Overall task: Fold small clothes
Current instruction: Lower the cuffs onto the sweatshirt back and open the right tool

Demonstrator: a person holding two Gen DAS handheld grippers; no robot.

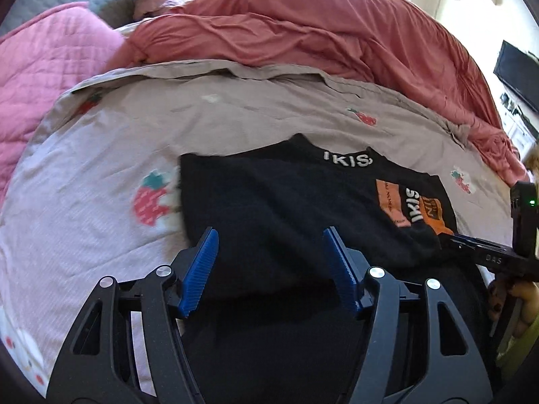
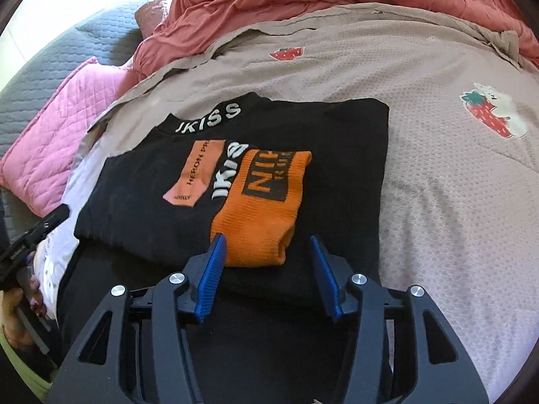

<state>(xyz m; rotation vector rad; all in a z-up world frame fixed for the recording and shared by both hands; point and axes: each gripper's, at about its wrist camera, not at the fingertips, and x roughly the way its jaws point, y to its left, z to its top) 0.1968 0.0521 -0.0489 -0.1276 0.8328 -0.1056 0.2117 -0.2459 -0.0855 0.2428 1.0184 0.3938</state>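
Note:
A black top (image 1: 286, 198) with white lettering and orange patches lies folded flat on a strawberry-print bed sheet (image 1: 101, 155). My left gripper (image 1: 270, 235) hovers open over the top's near edge, with nothing between its blue pads. In the right wrist view the same top (image 2: 343, 155) has an orange sleeve cuff (image 2: 266, 208) folded across its front. My right gripper (image 2: 267, 239) stands open just in front of that cuff, its pads apart and not pressing on it. Each view catches the other gripper at its edge: the right one (image 1: 488, 256) and the left one (image 2: 37, 232), each held by a hand.
A crumpled salmon-red duvet (image 1: 320, 33) is heaped along the far side of the bed. A pink quilted pillow (image 1: 43, 67) lies to the left, with a grey quilted cover (image 2: 50, 67) beyond it. A dark screen (image 1: 518, 74) hangs on the wall at the right.

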